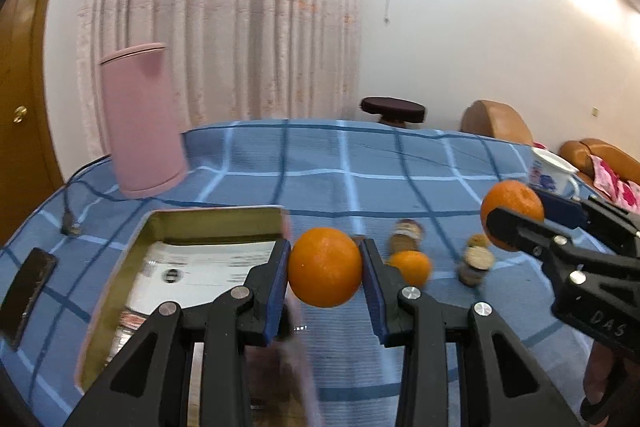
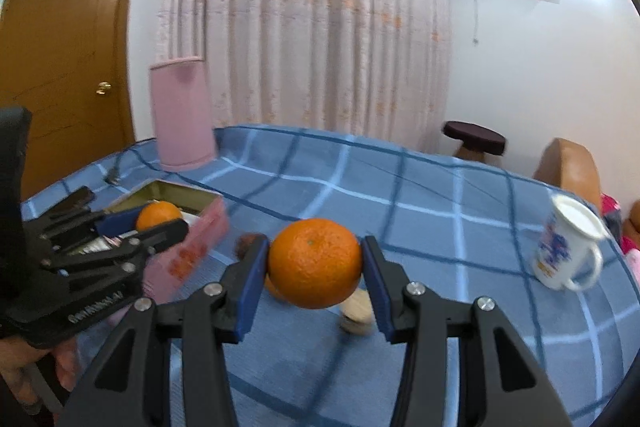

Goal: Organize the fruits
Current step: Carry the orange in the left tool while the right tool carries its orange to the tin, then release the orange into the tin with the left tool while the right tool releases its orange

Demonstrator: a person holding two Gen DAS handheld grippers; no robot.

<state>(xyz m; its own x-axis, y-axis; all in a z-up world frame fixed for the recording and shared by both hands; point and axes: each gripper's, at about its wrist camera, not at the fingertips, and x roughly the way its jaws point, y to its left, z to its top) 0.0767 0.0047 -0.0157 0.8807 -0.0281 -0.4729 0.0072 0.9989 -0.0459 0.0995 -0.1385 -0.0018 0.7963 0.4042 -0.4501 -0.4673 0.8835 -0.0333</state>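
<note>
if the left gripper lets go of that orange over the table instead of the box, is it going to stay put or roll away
Likely it rolls. The orange in the left gripper is round and smooth-skinned, with no flat side showing. The checked tablecloth looks soft, which may slow it. The open box has raised walls that should stop it, so releasing inside seems safer.

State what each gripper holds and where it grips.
Left gripper holds an orange, pads on its two opposite sides. Right gripper holds another orange the same way.
</note>
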